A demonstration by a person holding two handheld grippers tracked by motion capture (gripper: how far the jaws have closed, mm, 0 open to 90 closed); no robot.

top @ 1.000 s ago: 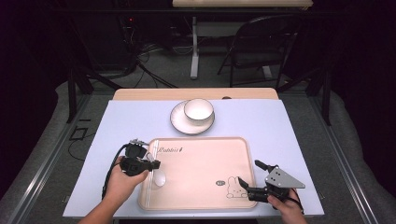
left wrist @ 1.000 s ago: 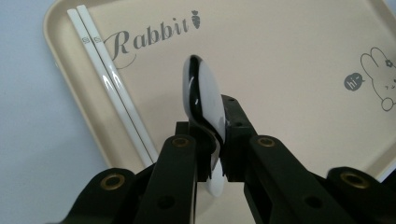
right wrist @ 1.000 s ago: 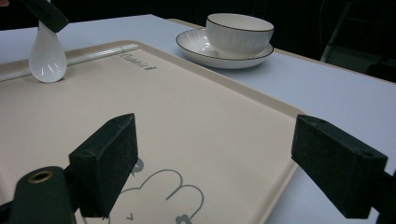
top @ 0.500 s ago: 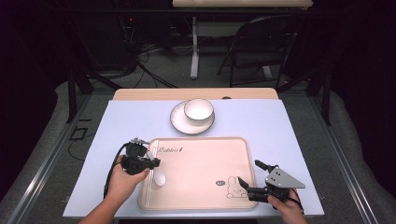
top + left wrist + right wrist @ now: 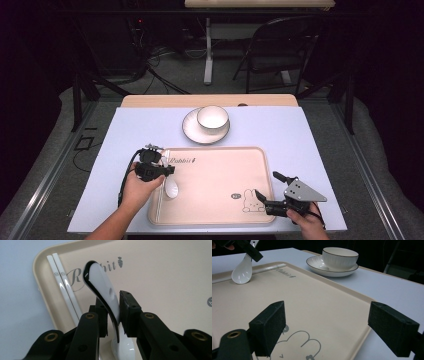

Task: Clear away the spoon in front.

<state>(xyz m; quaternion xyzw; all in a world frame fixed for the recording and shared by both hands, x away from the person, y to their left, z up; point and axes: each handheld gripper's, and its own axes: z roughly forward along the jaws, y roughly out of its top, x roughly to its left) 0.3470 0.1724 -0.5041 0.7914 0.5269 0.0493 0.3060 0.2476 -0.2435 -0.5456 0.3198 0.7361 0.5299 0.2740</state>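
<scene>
The left claw (image 5: pixel 113 315) is clamped on the handle of a white spoon (image 5: pixel 105 293), whose bowl hangs below the jaws and rests on or just above the left part of the beige tray (image 5: pixel 220 200); which of the two cannot be told. The left hand (image 5: pixel 139 186) reaches in from the near edge over the tray's left rim. Two white chopsticks (image 5: pixel 65 290) lie side by side along that rim, just left of the spoon. The right claw (image 5: pixel 266 199) stands with its jaws wide apart over the tray's near right corner, by the rabbit drawing, held low by the right hand (image 5: pixel 304 219). Beyond the tray's far edge, a white cup (image 5: pixel 212 118) sits on a saucer (image 5: pixel 192 130) on the desk (image 5: pixel 310 145).
</scene>
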